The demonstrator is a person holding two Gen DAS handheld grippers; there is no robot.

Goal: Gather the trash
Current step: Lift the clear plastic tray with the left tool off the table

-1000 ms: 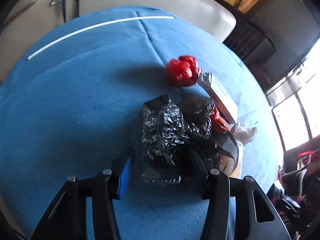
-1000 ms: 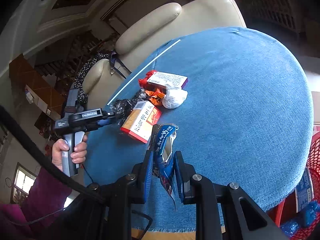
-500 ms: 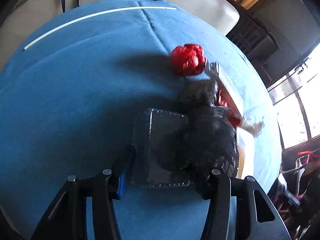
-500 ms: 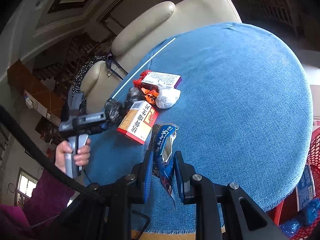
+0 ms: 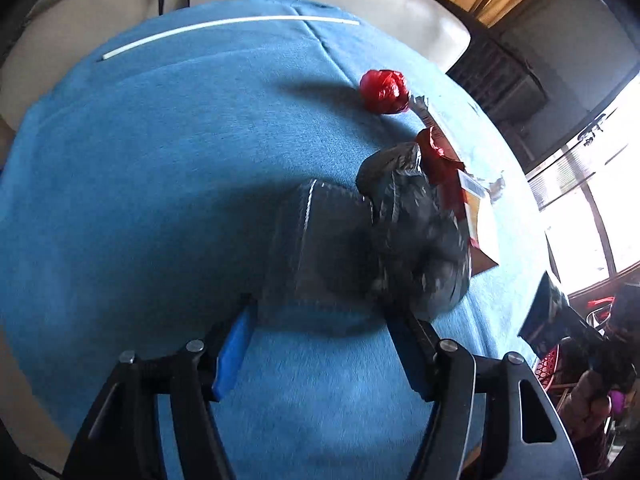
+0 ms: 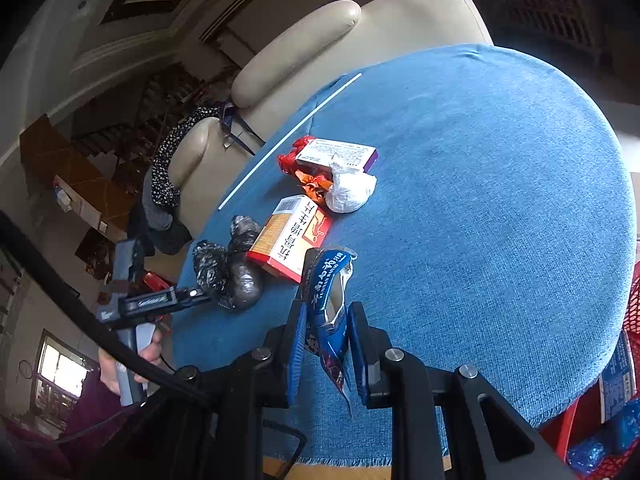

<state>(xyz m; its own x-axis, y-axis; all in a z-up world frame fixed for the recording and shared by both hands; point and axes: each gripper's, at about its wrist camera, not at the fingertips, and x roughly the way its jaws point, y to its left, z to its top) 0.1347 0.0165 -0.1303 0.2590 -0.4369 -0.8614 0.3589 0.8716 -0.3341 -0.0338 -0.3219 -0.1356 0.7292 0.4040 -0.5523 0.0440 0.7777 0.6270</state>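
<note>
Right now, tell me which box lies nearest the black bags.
The red-and-orange box; it touches the black bags. The white-and-purple box lies farther back.

Cream leather sofa (image 6: 360,52) behind blue-clothed table (image 6: 500,160); bright windows (image 5: 592,216).

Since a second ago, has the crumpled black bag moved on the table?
Yes. The black bag has slid from beside the far corner of the orange box toward the table's near edge, and the left tongs, jaws just opening, no longer grip it.
</note>
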